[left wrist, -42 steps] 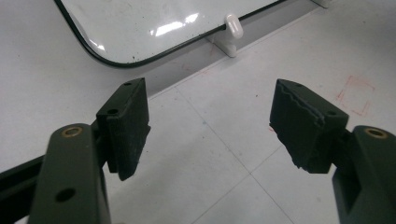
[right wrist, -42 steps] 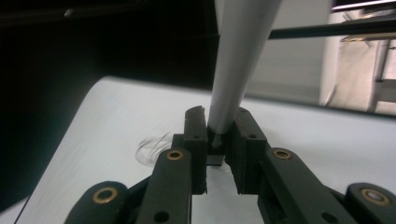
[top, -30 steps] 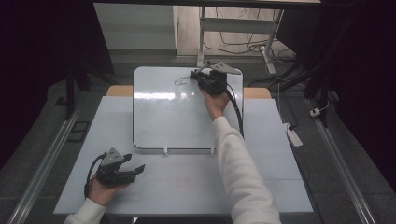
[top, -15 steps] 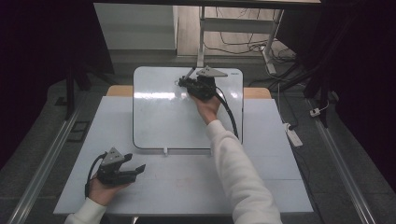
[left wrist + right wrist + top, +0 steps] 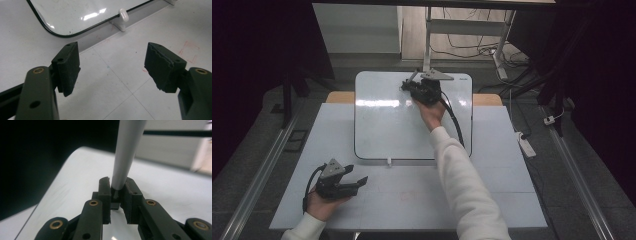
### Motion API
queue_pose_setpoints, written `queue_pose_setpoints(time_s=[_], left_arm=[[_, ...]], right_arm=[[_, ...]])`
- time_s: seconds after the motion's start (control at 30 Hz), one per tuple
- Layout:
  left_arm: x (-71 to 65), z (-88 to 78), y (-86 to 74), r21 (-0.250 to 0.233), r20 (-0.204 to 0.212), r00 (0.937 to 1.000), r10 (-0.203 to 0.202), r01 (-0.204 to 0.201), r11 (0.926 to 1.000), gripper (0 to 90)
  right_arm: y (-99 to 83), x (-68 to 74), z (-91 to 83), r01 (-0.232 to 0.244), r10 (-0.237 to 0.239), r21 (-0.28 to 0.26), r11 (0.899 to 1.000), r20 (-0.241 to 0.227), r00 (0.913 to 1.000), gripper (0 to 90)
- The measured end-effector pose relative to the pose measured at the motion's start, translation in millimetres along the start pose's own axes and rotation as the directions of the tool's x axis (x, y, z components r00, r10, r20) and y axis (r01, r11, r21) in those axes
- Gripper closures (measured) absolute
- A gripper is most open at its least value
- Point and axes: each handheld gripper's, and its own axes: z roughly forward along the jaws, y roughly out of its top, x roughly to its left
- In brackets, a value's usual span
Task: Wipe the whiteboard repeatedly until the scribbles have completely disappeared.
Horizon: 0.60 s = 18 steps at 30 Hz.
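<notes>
A white whiteboard (image 5: 387,130) with a dark rim lies flat on the far middle of the table. My right gripper (image 5: 409,88) hovers over the board's top edge, reached out at arm's length. In the right gripper view its jaws are shut on a grey marker (image 5: 126,152), which stands up out of the right gripper (image 5: 116,185). My left gripper (image 5: 361,182) rests in a hand at the table's near left, short of the board. Its jaws stand wide open with nothing between them, and past the left gripper (image 5: 112,58) lies the whiteboard's corner (image 5: 82,12).
The white table (image 5: 512,190) has faint red marks (image 5: 190,51) on its surface. A small white clip (image 5: 123,15) sits at the board's near edge. A metal stand's leg (image 5: 428,40) rises behind the board. A power strip (image 5: 527,145) lies on the floor at right.
My right gripper has slid left along the whiteboard's top edge with the marker in it. The left gripper has stayed where it was.
</notes>
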Motion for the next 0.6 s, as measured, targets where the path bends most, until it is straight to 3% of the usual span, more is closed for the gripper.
queue_pose_setpoints(time_s=[0.03,0.1,0.13,0.23,0.27,0.43,0.47,0.53,0.6], left_arm=[[-0.1,0.3,0.5,-0.002,0.0,1.0,0.001,-0.001,1.0,29.6],[-0.5,1.7,1.4,0.0,0.003,1.0,0.002,-0.002,1.0,29.6],[-0.6,2.8,1.5,0.005,0.006,1.0,0.004,-0.004,1.0,29.6],[-0.5,4.1,1.7,0.01,0.005,1.0,0.007,-0.007,0.9999,29.5],[-0.6,4.0,1.8,0.01,0.004,1.0,0.006,-0.006,0.9999,29.6],[-1.6,2.3,1.5,0.005,0.001,1.0,0.008,-0.008,1.0,29.6],[-1.2,3.4,1.8,0.008,0.001,1.0,0.007,-0.007,0.9999,29.6],[-1.2,4.4,2.0,0.011,0.003,0.9999,0.01,-0.01,0.9999,29.6],[-1.9,4.6,2.0,0.011,0.004,0.9999,0.013,-0.013,0.9998,29.6]], right_arm=[[2.5,-5.6,-1.8,-0.033,0.033,-0.024,0.999,0.025,0.9991,78.1],[2.1,-7.0,-2.7,-0.069,0.071,-0.039,0.997,0.027,0.9971,78.1],[0.3,-3.1,-1.6,-0.06,0.06,-0.026,0.998,0.014,0.9981,78.1],[-6.8,15.6,6.7,0.039,-0.036,0.044,0.998,-0.052,0.998,78.1],[-6.6,17.8,7.7,0.052,-0.049,0.046,0.998,-0.049,0.9976,78.1],[-0.5,3.7,5.9,-0.04,0.04,-0.026,0.999,0.008,0.9991,78.1],[-1.5,5.8,6.6,-0.039,0.04,-0.025,0.999,0.016,0.9991,78.1],[-4.6,13.9,9.4,-0.012,0.012,0.001,1.0,-0.021,0.9997,78.1],[-6.8,20.9,11.5,0.036,-0.035,0.025,0.999,-0.033,0.9988,78.1]])
